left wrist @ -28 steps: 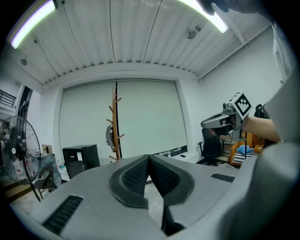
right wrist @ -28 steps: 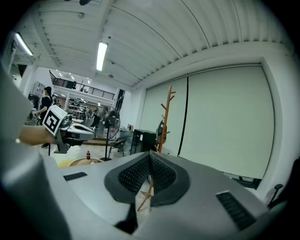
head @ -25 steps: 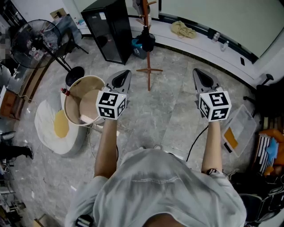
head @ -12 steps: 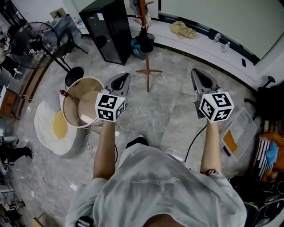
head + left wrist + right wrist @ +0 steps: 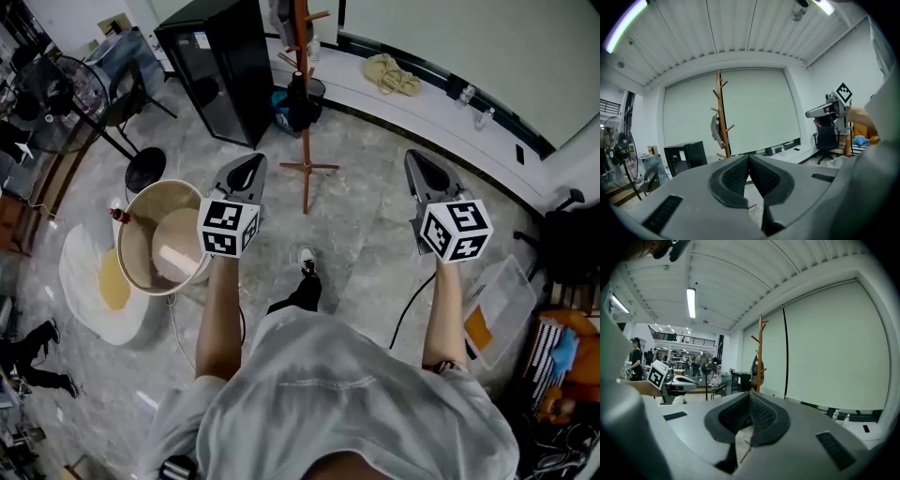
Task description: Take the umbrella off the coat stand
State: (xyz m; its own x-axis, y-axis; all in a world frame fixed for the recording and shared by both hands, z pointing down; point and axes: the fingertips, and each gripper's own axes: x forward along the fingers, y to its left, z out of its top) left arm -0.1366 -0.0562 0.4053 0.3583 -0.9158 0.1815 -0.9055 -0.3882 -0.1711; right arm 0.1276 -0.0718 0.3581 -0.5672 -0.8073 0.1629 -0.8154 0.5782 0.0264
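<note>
A tall wooden coat stand (image 5: 304,103) rises from a cross-shaped foot on the marble floor, ahead of and between both grippers. A dark grey folded umbrella (image 5: 714,129) hangs from a peg about halfway up the pole; the right gripper view shows the umbrella (image 5: 755,369) too. My left gripper (image 5: 246,170) is held out short of the stand, jaws shut with nothing between them. My right gripper (image 5: 421,162) sits level with it to the right, also shut and empty. Neither touches the stand or the umbrella.
A black cabinet (image 5: 212,67) stands left of the stand, with a dark bin (image 5: 285,105) behind the pole. A large round tub (image 5: 160,247) is under my left arm. A fan (image 5: 58,89) stands far left. A white ledge (image 5: 441,103) with a cloth runs along the back.
The person has stepped forward, one foot now showing. Both grippers have moved towards the coat stand, which looks nearer, and the tub has slid back under the left arm. The jaws stay shut.
</note>
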